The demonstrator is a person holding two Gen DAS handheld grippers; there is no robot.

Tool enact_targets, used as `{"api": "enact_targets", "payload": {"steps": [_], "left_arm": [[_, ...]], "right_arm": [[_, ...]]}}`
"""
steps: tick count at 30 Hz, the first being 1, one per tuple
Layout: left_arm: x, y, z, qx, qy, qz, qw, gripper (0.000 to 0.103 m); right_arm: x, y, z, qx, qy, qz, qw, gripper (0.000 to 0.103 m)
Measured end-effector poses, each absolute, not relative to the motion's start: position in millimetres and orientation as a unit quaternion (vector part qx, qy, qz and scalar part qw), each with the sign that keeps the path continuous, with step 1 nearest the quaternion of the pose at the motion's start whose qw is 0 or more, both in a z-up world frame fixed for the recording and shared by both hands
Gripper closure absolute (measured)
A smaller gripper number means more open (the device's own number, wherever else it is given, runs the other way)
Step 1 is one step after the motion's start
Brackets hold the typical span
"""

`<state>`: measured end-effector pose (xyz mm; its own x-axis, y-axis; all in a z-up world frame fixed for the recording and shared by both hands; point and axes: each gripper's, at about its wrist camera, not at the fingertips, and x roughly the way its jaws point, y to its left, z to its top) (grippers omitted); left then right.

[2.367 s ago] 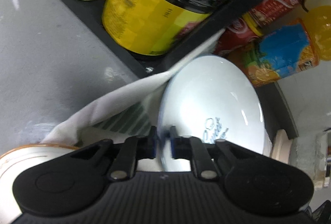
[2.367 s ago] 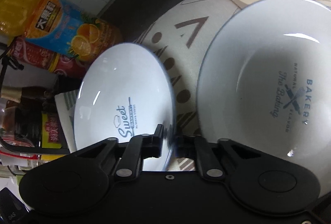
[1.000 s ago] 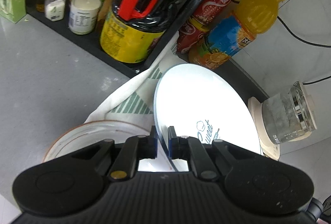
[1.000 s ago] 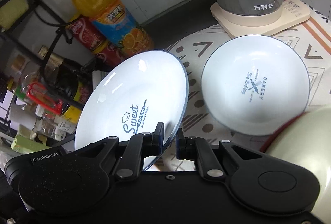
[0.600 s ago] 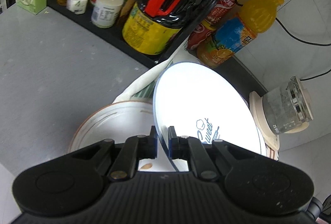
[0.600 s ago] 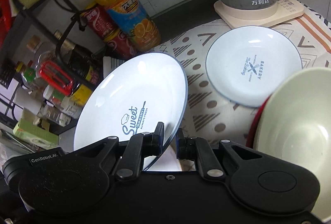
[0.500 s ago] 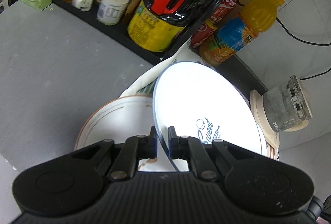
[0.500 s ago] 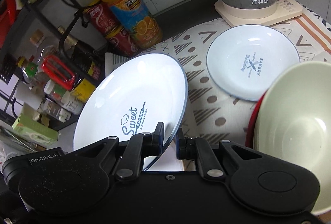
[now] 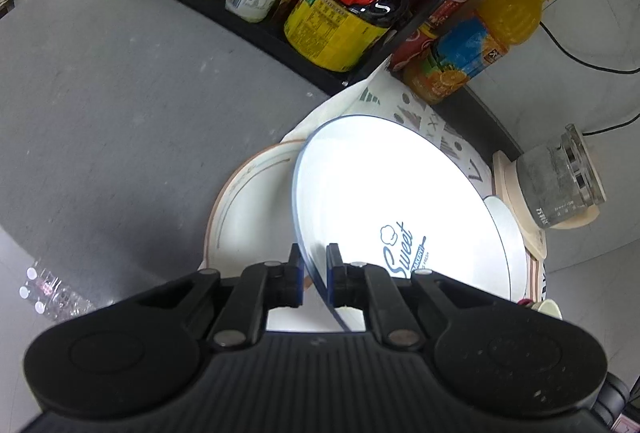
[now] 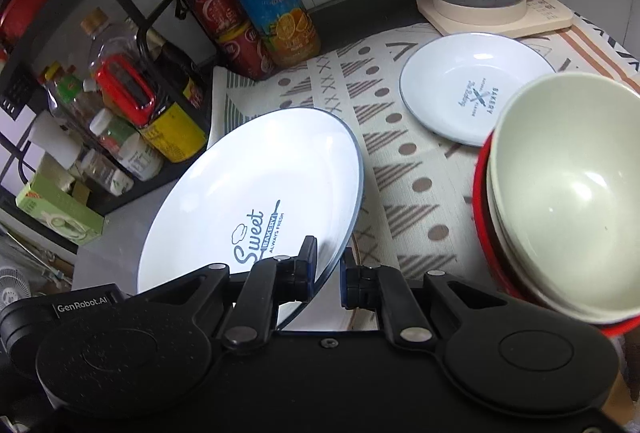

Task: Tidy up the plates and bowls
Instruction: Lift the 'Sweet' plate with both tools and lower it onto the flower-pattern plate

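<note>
The landmark is the large white round ceramic plate with a thin blue rim and blue "Sweet Bakery" lettering [image 9: 392,201], held tilted above the counter.

In the left wrist view, to the far left of that plate lies the bare grey countertop [image 9: 112,105]. Behind the plate and to its left, a black wire rack [image 9: 256,29] holds jars and a big dark bottle with a yellow label and red handle [image 9: 352,1]. Just left of the plate and partly under it sits a cream round plate with a brown line around its rim [image 9: 244,209]. The left gripper [image 9: 314,269] has its fingers nearly closed, pinching the near edge of the white plate between the blue pads. Behind the plate to the right stands an orange juice bottle with a blue label [image 9: 476,45], and further right a glass kettle on a cream base [image 9: 560,185].

In the right wrist view, the same white plate [image 10: 256,201] fills the left centre. The right gripper [image 10: 328,269] clamps the plate's lower right edge, its fingers narrowly spaced with the rim between them. Under the plate spreads a beige patterned cloth mat [image 10: 400,173]. Right of the plate and further back lies a smaller white dish with blue "Bakery" print [image 10: 476,89]. Nearest on the right sits a pale green bowl nested in a red bowl [image 10: 568,193].
</note>
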<state>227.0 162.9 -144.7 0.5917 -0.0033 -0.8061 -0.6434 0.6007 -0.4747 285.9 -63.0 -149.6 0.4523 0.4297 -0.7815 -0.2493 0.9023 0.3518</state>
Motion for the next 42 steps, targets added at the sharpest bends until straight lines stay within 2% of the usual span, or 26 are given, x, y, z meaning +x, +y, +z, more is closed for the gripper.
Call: {"api": "enact_targets", "payload": {"steps": [33,42], "left_arm": [[214.1,159.5,-170.8,-0.397,0.447,0.215,0.772,0.094],[222.4,161.0,-172.2,-0.383,0.486,0.208,0.758,0.091]], "right_arm": [[273.6,-64.5,-170.4,0.095,0.512,0.193,0.832,0.092],[276.4,-65.9,-179.5,0.108,0.515,0.187,0.830,0.094]]}}
